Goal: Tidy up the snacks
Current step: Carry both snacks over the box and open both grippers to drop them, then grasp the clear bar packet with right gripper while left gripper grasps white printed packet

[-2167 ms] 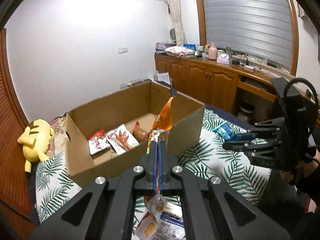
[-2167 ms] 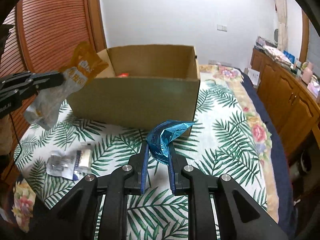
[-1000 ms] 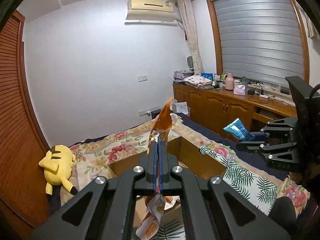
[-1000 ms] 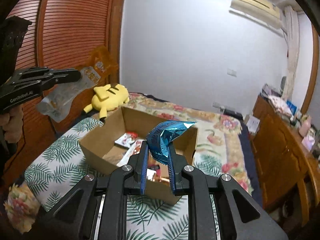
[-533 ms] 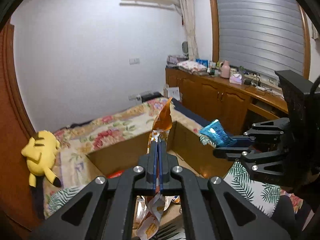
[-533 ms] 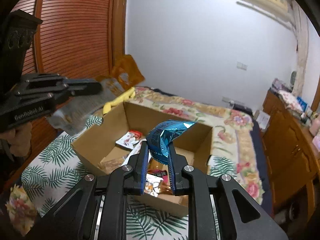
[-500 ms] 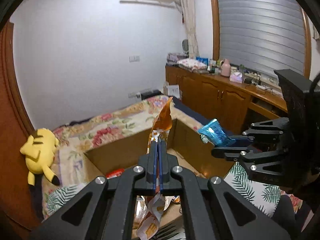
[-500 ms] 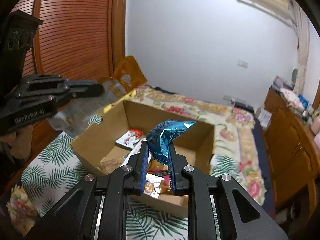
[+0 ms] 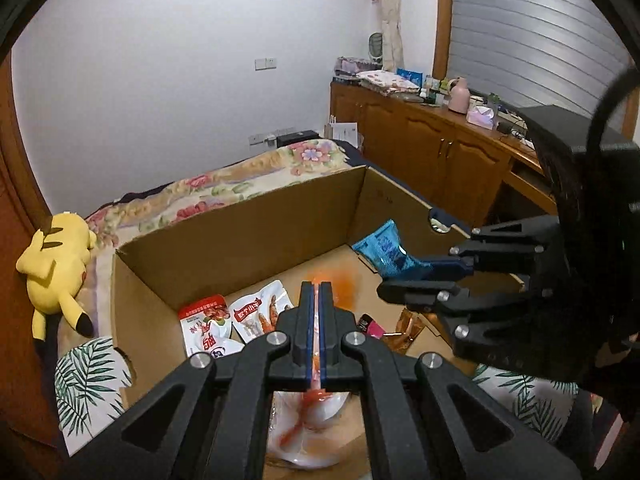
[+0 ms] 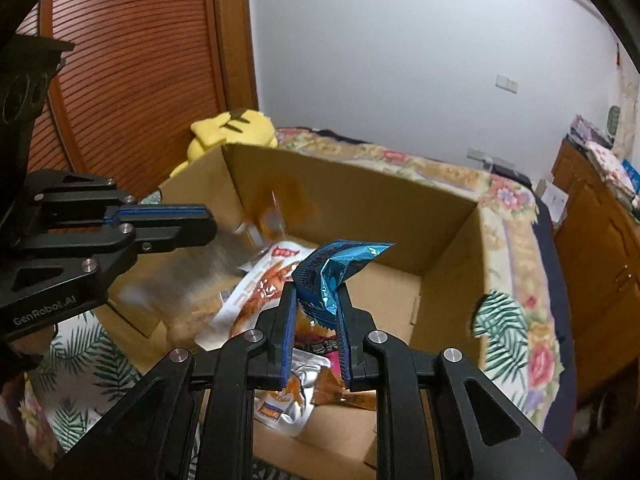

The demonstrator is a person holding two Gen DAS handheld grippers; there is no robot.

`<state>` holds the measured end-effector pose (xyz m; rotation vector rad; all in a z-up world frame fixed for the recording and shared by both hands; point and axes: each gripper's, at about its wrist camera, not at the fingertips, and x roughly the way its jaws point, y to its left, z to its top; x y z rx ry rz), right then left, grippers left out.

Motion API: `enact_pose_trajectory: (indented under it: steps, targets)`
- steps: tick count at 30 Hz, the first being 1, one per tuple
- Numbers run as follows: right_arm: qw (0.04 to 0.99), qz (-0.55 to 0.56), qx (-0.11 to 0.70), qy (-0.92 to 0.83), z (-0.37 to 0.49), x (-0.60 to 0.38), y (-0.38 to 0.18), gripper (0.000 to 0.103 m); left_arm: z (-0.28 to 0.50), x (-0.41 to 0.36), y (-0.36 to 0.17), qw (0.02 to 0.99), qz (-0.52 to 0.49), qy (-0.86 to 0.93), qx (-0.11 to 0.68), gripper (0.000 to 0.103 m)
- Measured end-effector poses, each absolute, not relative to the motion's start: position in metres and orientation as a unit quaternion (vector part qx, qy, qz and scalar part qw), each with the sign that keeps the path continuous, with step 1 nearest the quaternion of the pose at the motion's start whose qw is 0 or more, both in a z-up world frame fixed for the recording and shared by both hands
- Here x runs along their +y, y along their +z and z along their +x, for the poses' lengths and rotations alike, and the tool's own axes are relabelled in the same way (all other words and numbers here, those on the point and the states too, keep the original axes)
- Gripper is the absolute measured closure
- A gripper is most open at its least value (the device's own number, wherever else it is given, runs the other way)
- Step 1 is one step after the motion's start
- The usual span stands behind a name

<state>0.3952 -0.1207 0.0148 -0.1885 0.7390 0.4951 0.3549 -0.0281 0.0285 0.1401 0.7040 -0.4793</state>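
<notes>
Landmark for this report: the open cardboard box (image 9: 248, 236) standing on the bed.

Left gripper (image 9: 316, 292): positioned above the box's near wall, fingers pointing into the interior. The jaws are nearly pressed together, with an orange snack packet (image 9: 308, 404) pinched between them. The packet is motion-blurred in both views; in the right wrist view it shows as an orange and silver smear (image 10: 276, 216) in front of the box's far left corner.

Right gripper (image 10: 316, 312): positioned over the box's right half. Its jaws pinch a crumpled blue foil packet (image 10: 332, 268), which sticks up past the fingertips. In the left wrist view that packet (image 9: 384, 250) hangs inside the box, near the right wall.

Contents on the box floor: a red and white packet (image 9: 206, 322) and a white packet with orange print (image 9: 260, 312) lie side by side towards the left wall. A silver pouch (image 10: 290, 404), a pink-labelled packet (image 10: 324, 346) and an orange-brown packet (image 10: 344, 394) lie near the front wall.

Surroundings: a yellow plush toy (image 9: 56, 264) lies on the bed outside the box's left wall. A wooden cabinet (image 9: 432, 152) runs beyond the box's right side.
</notes>
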Motion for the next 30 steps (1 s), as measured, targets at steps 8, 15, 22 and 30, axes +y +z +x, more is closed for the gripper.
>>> enact_pose_trajectory:
  steps: [8,15,22,30]
  targets:
    - [0.895,-0.081,0.364,0.244,0.399,-0.122,0.006,0.086,0.360,-0.030,0.023,0.907,0.068,-0.229,0.345,0.103]
    - [0.893,-0.075,0.369,0.246,0.398,-0.126,0.000,0.084,0.357,-0.023,0.022,0.908,0.058,-0.225,0.347,0.101]
    - [0.894,-0.071,0.367,0.245,0.390,-0.128,0.000,0.073,0.343,-0.010,0.028,0.913,0.048,-0.220,0.341,0.098]
    - [0.906,-0.040,0.345,0.243,0.352,-0.135,0.019,0.073,0.303,0.011,0.044,0.921,0.043,-0.215,0.322,0.095]
